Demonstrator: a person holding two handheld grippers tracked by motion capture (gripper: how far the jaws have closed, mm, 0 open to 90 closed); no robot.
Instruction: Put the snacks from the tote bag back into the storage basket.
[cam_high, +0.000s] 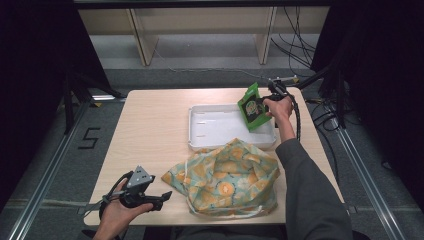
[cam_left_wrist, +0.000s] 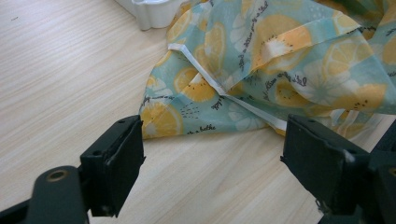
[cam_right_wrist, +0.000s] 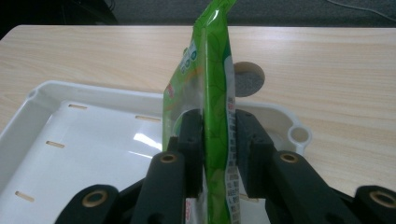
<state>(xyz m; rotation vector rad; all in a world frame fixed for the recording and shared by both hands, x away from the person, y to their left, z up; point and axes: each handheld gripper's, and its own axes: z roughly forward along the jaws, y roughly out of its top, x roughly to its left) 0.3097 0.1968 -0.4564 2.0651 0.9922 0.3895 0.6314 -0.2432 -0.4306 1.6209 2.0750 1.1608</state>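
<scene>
Right tool (cam_high: 270, 97), held above the far right corner of the white tray (cam_high: 200, 140), its jaws closed on a green snack pouch (cam_high: 252, 106); in the right gripper view the pouch (cam_right_wrist: 215, 93) stands edge-on and upright between the two pads, its lower end cut off by the frame and its print too small to read. A grey round disc (cam_right_wrist: 249, 79) on the worktop (cam_high: 150, 130) is partly hidden behind the pouch. Left tool (cam_high: 150, 199), at the near left edge of the worktop, jaws wide apart and holding nothing; in the left gripper view they (cam_left_wrist: 210, 163) point at the lemon-print cloth bag (cam_left_wrist: 280, 60), which lies crumpled just in front of the tray, its contents hidden and its white drawstring (cam_left_wrist: 205, 74) partly tucked under folds
</scene>
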